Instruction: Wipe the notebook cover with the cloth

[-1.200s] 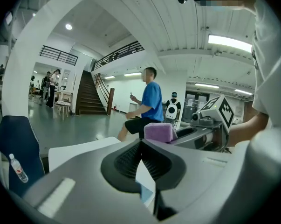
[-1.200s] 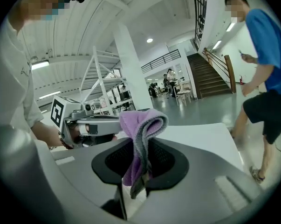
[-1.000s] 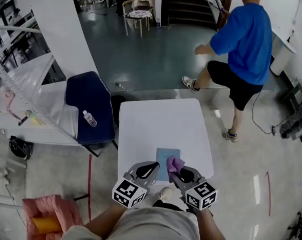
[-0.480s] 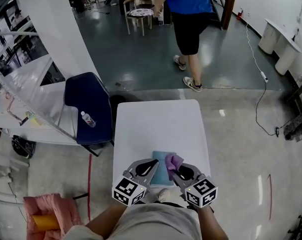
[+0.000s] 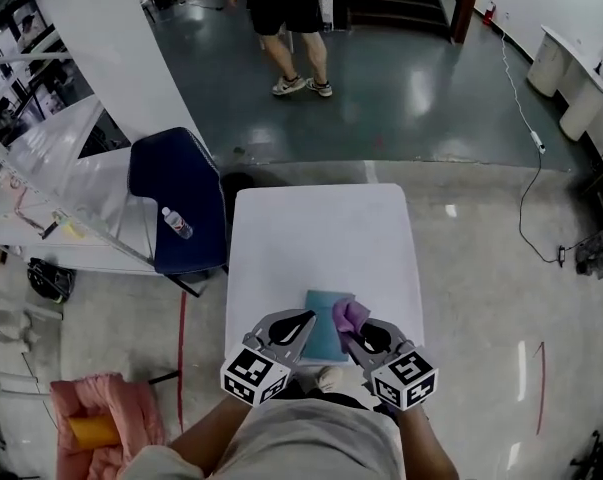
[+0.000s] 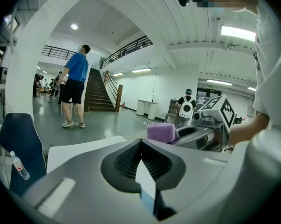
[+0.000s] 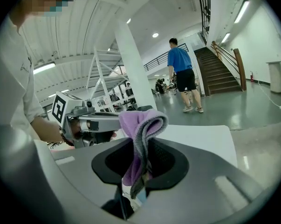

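Right grey claw [image 5: 353,334], lower centre, clenched on a crumpled purple cloth [image 5: 348,315] sticking up past the jaws. Just left of it, left grey claw [image 5: 299,325], jaws pressed together on nothing. Beneath both tips, thin teal notebook [image 5: 326,340] flat at the near edge of the square white table [image 5: 321,238]. Farther off, upper left, dark blue chair [image 5: 171,193] bearing a clear plastic bottle [image 5: 177,222].

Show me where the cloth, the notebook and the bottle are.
cloth [image 5: 348,314], head view, on its bunched purple top.
notebook [image 5: 323,330], head view, on the bare teal cover.
bottle [image 5: 176,223], head view, on its clear body.
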A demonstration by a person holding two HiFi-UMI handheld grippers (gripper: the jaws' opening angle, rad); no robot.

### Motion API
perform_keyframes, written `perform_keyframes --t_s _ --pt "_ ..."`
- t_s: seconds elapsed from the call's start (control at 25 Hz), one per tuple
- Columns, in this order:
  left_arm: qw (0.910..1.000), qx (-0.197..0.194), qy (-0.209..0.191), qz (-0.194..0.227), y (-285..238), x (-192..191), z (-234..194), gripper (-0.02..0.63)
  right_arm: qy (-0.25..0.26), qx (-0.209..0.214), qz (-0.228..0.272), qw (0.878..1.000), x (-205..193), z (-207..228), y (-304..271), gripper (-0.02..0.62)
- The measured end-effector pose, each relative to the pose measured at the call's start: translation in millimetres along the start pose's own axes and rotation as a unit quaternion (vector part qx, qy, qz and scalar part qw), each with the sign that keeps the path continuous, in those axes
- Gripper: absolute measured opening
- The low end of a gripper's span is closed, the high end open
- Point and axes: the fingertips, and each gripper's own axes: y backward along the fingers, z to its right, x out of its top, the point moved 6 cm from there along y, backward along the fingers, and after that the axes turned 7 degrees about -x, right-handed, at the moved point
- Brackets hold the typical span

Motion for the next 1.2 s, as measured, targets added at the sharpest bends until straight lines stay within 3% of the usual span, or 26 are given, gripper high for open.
perform_keyframes --t_s 0.76,1.2 --pt "0.9987 -0.006 0.025 -0.043 6 -18 -63 -0.002 0.003 -0.054 -0.060 0.997 0 27 -40 0.104" --pt "0.9970 -0.008 0.049 -0.059 -10 -52 -105 -0.002 0.010 -0.056 -0.097 0.994 -21 41 -88 0.104"
